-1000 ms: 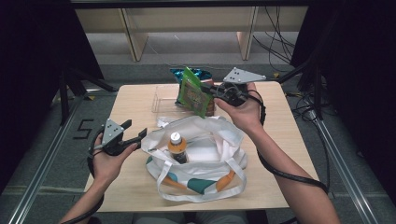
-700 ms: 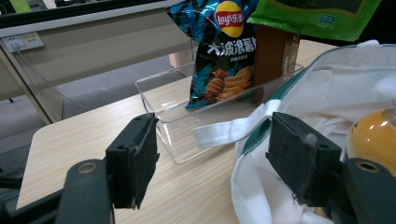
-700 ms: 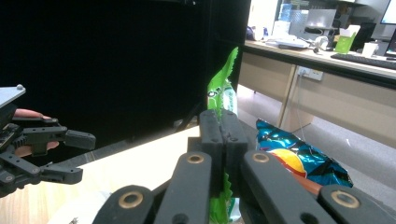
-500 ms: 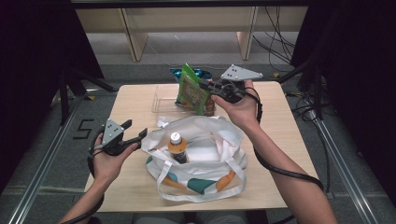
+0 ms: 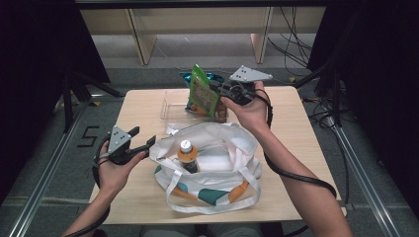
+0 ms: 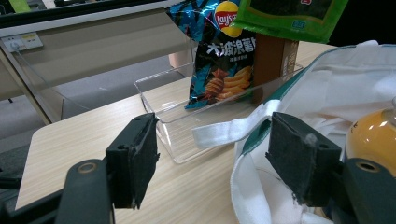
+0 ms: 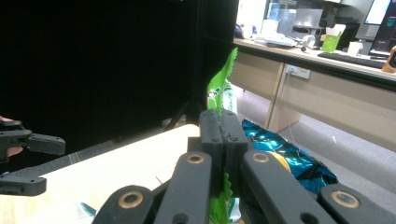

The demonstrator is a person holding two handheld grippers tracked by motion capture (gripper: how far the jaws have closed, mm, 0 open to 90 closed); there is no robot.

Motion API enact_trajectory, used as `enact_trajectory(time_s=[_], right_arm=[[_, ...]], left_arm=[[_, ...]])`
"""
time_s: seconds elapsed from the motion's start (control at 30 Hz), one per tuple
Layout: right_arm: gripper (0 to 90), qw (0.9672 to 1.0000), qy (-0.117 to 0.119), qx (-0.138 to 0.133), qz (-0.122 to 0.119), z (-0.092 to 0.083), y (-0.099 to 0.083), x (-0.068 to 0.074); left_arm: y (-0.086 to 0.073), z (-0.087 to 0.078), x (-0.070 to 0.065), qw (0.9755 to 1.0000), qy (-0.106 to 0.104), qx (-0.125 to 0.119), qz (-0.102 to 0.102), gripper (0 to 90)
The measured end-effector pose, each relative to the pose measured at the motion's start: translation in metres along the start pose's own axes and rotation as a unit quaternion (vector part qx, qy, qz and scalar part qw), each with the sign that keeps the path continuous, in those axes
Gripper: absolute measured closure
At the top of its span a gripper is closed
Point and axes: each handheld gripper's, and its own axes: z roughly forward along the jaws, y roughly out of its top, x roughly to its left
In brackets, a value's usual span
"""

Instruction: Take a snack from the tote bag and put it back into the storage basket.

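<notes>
In the high view, the right gripper (image 5: 217, 91) pinches the edge of a green snack packet (image 5: 203, 93) and holds it in the air over the clear plastic tray (image 5: 170, 103) at the far side of the table (image 5: 306, 148); a blue chip bag (image 5: 187, 77) peeks out behind it. The left gripper (image 5: 143, 143) hovers at the left rim of the white tote bag (image 5: 232, 163), its jaws spread with nothing between them, and an orange-capped bottle (image 5: 188, 155) stands inside the bag. In the left gripper view, the two black jaws stand wide apart, framing the tray's near corner and a bag strap (image 6: 233, 130), with the chip bag upright in the tray and the green packet hanging above it. In the right gripper view, the jaws are pressed together on the thin green packet (image 7: 219, 93), which rises edge-on above them
</notes>
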Motion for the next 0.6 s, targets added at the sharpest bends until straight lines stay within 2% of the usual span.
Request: enact_trajectory(time_s=[0.03,0.1,0.13,0.23,0.27,0.33,0.37,0.47,0.6], right_arm=[[90.0,0.9999,-0.006,-0.006,-0.007,0.002,-0.001,-0.001],[90.0,1.0,-0.005,-0.004,0.0,0.004,-0.001,-0.002],[90.0,0.9999,-0.007,-0.006,-0.007,0.005,-0.001,-0.004],[90.0,1.0,-0.009,0.0,0.002,0.008,-0.002,-0.004],[90.0,0.9999,-0.008,-0.004,-0.009,0.01,-0.002,-0.007],[90.0,0.9999,-0.009,0.001,-0.009,0.012,-0.003,-0.008],[90.0,0.9999,-0.01,0.005,0.003,0.013,-0.004,-0.008],[90.0,0.9999,-0.01,0.004,-0.006,0.018,-0.005,-0.012],[90.0,0.9999,-0.016,0.006,0.0,0.023,-0.007,-0.014]], left_arm=[[0.0,0.0,0.0,1.0,0.0,0.0,-0.001,32.2],[0.0,-0.001,0.0,1.0,0.003,0.004,0.001,32.2],[0.0,0.0,0.0,1.0,0.002,0.004,0.001,32.2],[0.0,0.0,0.0,1.0,0.002,0.004,0.001,32.2],[0.0,0.0,0.0,1.0,0.002,0.004,0.001,32.2],[0.0,0.0,0.0,1.0,0.002,0.004,0.001,32.2],[0.0,0.0,0.0,1.0,0.002,0.004,0.001,32.2],[0.0,0.0,0.0,1.0,0.002,0.004,0.001,32.2],[0.0,0.0,0.0,1.0,0.002,0.003,-0.001,32.2]])
